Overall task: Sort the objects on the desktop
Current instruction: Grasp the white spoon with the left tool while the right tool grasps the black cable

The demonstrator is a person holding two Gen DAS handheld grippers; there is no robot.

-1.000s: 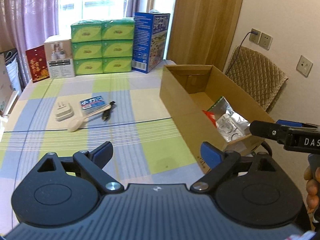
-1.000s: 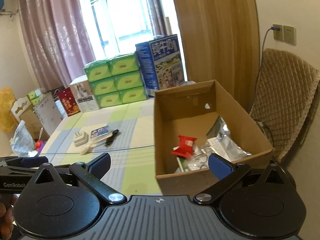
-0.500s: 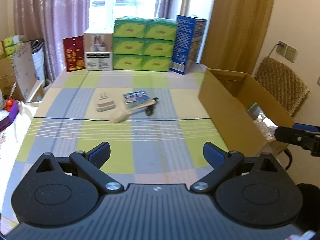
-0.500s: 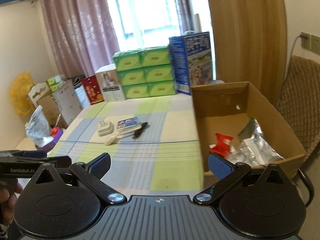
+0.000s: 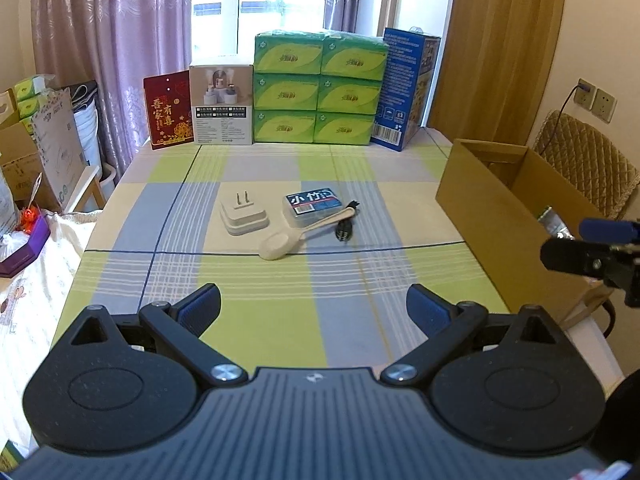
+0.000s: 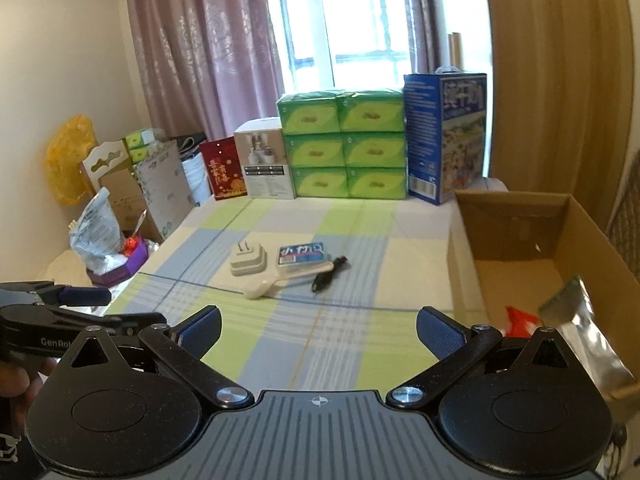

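Desktop objects, mid-table cluster: white plug adapter (image 5: 243, 217), blue-labelled box (image 5: 313, 204), beige spoon (image 5: 296, 233), black cable (image 5: 346, 228); well ahead of left gripper (image 5: 313, 311) and right gripper (image 6: 319, 331), both spread wide, empty; cardboard box (image 6: 520, 240) at right

My right tool (image 6: 318, 330) hangs wide open, empty, low in frame; plug (image 6: 248, 262), spoon (image 6: 280, 280), cable (image 6: 328, 276) mid-frame on the bench (image 6: 360, 344); box (image 6: 560, 240) right.
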